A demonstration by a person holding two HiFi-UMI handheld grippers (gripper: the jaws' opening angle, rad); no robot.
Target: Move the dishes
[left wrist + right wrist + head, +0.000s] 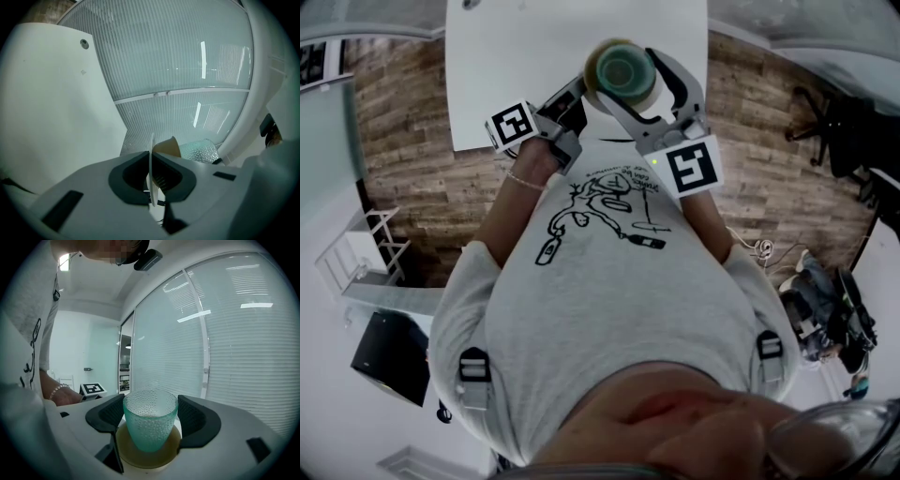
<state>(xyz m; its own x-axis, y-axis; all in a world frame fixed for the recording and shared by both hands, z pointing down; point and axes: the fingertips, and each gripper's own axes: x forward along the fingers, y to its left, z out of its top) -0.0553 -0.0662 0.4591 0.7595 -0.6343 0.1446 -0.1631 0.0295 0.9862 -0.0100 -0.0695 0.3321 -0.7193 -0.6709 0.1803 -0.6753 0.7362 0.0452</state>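
Observation:
A tan bowl (602, 58) with a dimpled green glass (623, 69) standing in it is held in the air in front of my chest, over the near end of a white table (534, 56). My right gripper (630, 94) is shut on the bowl. In the right gripper view the bowl (140, 459) sits between the dark pads (199, 420) and the glass (150, 427) rises between them without touching. My left gripper (574, 105) is just left of the bowl. Its jaws (151, 178) are shut on a thin white dish edge (151, 150) standing upright, with the bowl (169, 147) and glass (199, 151) beyond.
The white table (56, 103) runs away from me over a wood floor (403, 141). A frosted ribbed glass wall (178, 56) stands ahead. A black chair (830, 122) is at the right, a white rack (356, 248) and a black box (389, 356) at the left.

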